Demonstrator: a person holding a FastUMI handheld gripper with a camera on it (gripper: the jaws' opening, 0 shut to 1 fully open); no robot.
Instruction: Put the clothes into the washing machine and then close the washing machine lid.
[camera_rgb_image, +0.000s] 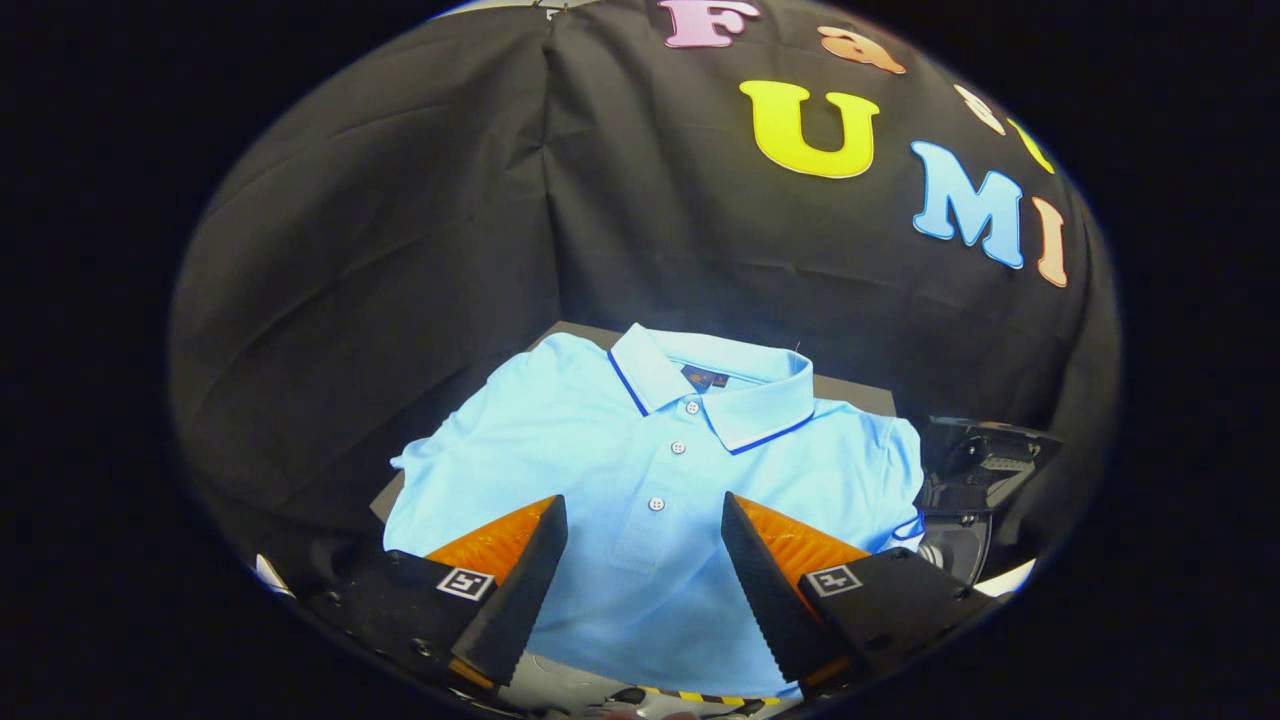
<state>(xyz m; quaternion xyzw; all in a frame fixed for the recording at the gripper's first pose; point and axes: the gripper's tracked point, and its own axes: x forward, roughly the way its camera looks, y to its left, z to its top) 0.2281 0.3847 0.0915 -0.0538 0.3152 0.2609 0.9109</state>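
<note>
- While the fingers (645, 560) hang spread wide and empty over the shirt (660, 470) lying flat on the table (850, 392), we should pinch a fold at the chest.
- The washing machine (975, 480) sits off the table's right edge.

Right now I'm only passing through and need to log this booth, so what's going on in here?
A person is holding a hand-held gripper above a light blue polo shirt that lies spread flat on a dark table. The fingers are open, with the shirt's button placket showing between them, and nothing is grasped yet. A dark machine part, possibly the washing machine, sits just beyond the shirt's sleeve. The shirt has not gone in.
</note>
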